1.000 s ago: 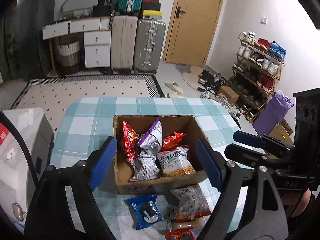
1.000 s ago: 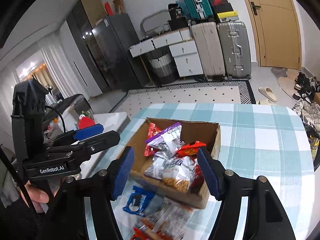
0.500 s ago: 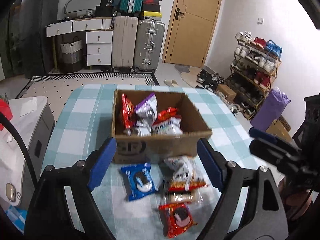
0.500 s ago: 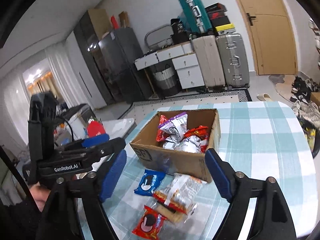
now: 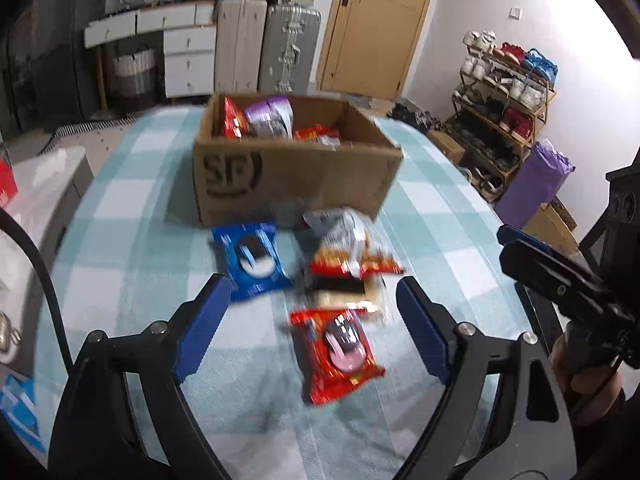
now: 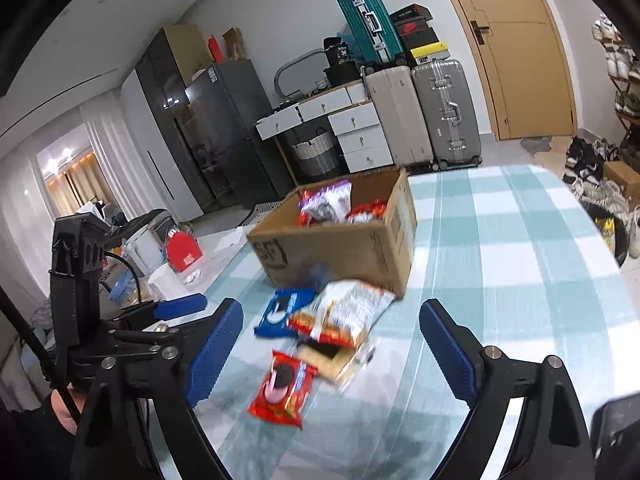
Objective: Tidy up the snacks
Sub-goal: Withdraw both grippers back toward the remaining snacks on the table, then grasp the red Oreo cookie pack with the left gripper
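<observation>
Hovering over a checked tabletop, the left tool and the right tool both stand wide with nothing between their blue pads, their jaws having just been opening further. Four loose snack packets lie ahead of the tools, short of a cardboard box already partly filled with bags. Nearest the left tool's tips, almost between them, is a red cookie packet; a blue cookie packet sits just beyond its left pad, and a crumpled silver-and-red chip bag lies farther on against the box, overlapping a clear-wrapped wafer pack. From the right tool, the red packet lies closest, slightly left of centre. These look light, soft and slick; film wrappers probably crinkle and slip, and the contents may crush. Pinching a sealed end seam or flat edge seems safer than squeezing the middle.
</observation>
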The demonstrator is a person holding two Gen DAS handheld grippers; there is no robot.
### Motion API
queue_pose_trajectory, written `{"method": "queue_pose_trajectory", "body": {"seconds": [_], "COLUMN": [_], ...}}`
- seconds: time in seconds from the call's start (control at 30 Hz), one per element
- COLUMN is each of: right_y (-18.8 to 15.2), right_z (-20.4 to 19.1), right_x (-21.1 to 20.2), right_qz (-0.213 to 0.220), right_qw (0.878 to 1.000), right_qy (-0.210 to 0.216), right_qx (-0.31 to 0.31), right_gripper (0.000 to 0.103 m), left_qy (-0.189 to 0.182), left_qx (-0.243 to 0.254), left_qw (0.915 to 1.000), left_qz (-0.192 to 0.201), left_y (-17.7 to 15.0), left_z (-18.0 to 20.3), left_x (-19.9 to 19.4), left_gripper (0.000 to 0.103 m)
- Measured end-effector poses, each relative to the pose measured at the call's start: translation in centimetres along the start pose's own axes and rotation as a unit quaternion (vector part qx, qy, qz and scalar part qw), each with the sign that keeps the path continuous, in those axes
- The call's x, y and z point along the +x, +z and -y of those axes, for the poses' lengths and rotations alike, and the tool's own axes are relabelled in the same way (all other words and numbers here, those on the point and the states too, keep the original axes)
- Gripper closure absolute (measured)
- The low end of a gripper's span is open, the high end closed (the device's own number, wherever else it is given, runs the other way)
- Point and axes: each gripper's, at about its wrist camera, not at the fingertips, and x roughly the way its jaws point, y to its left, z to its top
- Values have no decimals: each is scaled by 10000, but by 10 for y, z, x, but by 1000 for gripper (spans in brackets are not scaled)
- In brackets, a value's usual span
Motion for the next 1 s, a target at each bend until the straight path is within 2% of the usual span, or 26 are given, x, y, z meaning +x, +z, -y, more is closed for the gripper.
{"method": "queue_pose_trajectory", "body": {"seconds": [0.1,0.17,0.4,0.6,0.83,1.0], "right_y": [-13,-21,-34,-42,-48,-52], "right_z": [1,4,21,35,48,49], "right_x": [3,5,12,21,27,29], "right_qz": [-66,-55,-96,-234,-345,-399], "right_qw": [10000,9998,9989,9972,9952,9949], "right_qy": [5,-160,-362,-507,-508,-482], "right_qx": [53,62,294,494,760,786], "right_gripper": [11,10,8,6,6,6], "left_qy": [40,23,93,99,218,294], "left_qx": [47,57,67,-300,-240,-194], "left_qw": [9996,9993,9982,9957,9938,9937], "left_qz": [-264,-374,-594,-868,-1065,-1062], "left_y": [-9,-14,-24,-32,-33,-33], "left_z": [5,8,14,8,11,17], "left_x": [12,19,40,63,82,91], "left_gripper": [19,19,19,19,19,19]}}
